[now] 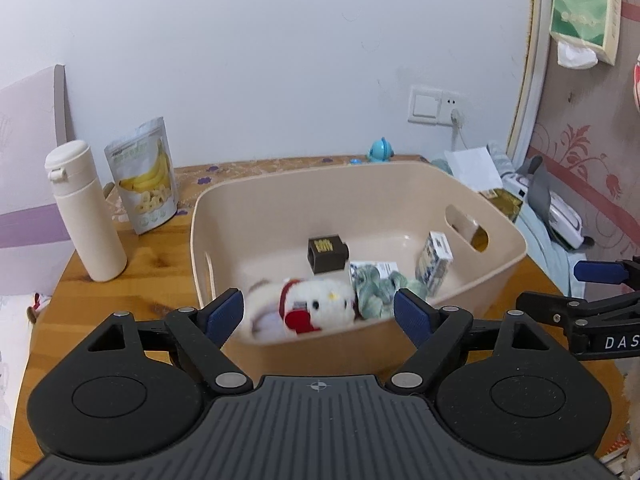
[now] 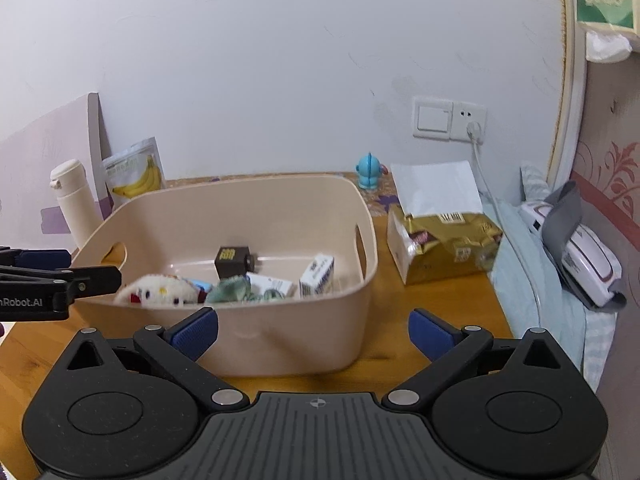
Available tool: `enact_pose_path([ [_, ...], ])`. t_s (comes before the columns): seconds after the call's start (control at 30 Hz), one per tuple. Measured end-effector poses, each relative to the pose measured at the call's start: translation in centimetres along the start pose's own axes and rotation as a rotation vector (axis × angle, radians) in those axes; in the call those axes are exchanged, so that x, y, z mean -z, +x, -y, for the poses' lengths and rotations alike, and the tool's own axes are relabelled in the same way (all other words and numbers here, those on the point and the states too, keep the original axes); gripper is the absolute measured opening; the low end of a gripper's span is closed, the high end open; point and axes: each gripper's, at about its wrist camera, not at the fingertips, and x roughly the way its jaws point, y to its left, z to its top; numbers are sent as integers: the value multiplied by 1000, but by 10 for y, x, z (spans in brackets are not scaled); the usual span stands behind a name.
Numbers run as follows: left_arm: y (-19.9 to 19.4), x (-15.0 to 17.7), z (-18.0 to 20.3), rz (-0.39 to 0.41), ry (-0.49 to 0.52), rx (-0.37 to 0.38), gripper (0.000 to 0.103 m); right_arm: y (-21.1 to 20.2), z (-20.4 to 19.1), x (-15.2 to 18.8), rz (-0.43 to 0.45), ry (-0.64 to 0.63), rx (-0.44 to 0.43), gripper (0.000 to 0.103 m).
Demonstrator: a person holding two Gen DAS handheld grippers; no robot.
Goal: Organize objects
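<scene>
A beige plastic bin (image 1: 500,236) (image 2: 372,248) stands on the wooden table. Inside it lie a white plush toy (image 1: 316,308) (image 2: 160,290), a dark brown cube (image 1: 326,254) (image 2: 234,260), a blue-and-white carton (image 1: 434,262) (image 2: 318,276) and a green cloth (image 1: 376,288) (image 2: 232,290). My left gripper (image 1: 320,316) hovers open just before the bin's near wall, with nothing between its blue pads. My right gripper (image 2: 313,332) is wide open and empty in front of the bin's near right corner. Each gripper's fingers (image 1: 596,272) (image 2: 60,276) show at the edge of the other's view.
A cream bottle (image 1: 86,212) and a banana snack pouch (image 1: 148,176) stand left of the bin. A blue figurine (image 2: 368,172) sits behind it by the wall. To its right lie a gold snack bag (image 2: 444,244) and a bed with a white device (image 2: 580,260).
</scene>
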Motion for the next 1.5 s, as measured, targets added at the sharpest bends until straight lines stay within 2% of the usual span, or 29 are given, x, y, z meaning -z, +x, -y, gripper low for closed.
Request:
enact_pose_path([
  [0.5, -10, 39, 2, -63, -42, 21, 84, -5, 4, 43, -92, -13, 17, 103],
  [0.97, 7, 74, 11, -137, -36, 21, 84, 6, -2, 75, -166, -35, 15, 103],
  [1.5, 32, 92, 14, -193, -28, 14, 84, 34, -10, 95, -251, -45, -16, 103],
])
